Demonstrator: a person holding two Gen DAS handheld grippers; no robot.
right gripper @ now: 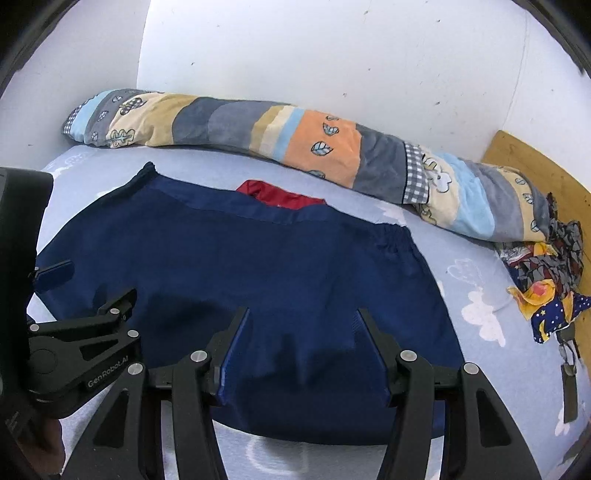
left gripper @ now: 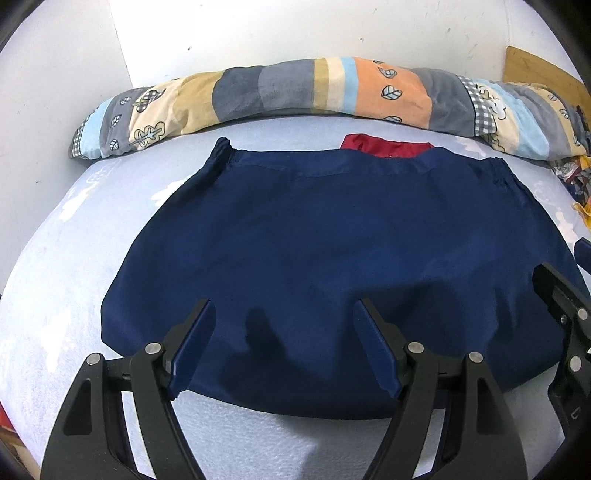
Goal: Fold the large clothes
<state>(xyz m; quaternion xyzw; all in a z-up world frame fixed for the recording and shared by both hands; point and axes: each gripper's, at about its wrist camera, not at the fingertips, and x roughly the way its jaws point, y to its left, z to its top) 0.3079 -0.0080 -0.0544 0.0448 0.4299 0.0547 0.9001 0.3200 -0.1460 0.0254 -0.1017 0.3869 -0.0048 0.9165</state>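
Two grippers over one bed. Left wrist view: left gripper [left gripper: 284,314] with jaws spread wide, nothing pinched between them; navy garment [left gripper: 332,240] lies flat on the pale blue bed sheet [left gripper: 55,277], spreading ahead of the jaws and under their tips, its near fold running just behind them; gathered cuffs at the far corners; red lining [left gripper: 384,144] shows at the collar, far ahead; patchwork rolled quilt [left gripper: 295,92] lies beyond that along the white wall [left gripper: 295,29]; right gripper [left gripper: 565,302] at the right edge, over the garment's right side.

Right wrist view: right gripper [right gripper: 303,321] with jaws moderately apart, empty, hovering over the garment's near part [right gripper: 277,266]; whether the tips touch cloth, cannot tell; left gripper [right gripper: 92,325] off to the left; crumpled patterned cloth [right gripper: 546,295] far right, clear of the garment, beside a wooden board [right gripper: 535,173].
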